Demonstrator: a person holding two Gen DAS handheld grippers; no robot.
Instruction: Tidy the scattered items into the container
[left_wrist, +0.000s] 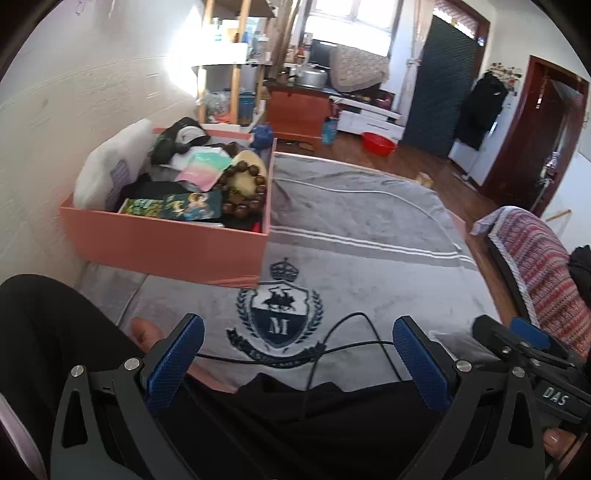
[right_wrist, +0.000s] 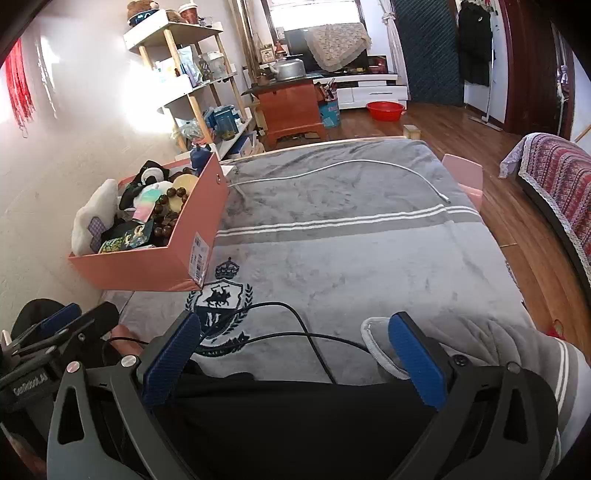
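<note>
Two grippers, left (left_wrist: 297, 358) and right (right_wrist: 293, 354), hang low over a person's black-clad lap with blue fingers spread wide and nothing between them. Ahead on the grey blanket (right_wrist: 351, 258), a pink box (left_wrist: 170, 245) sits against the wall, filled with wooden beads (left_wrist: 245, 192), cards and a white plush. One white cable (right_wrist: 343, 166) lies loose on the blanket, well apart from the box.
</note>
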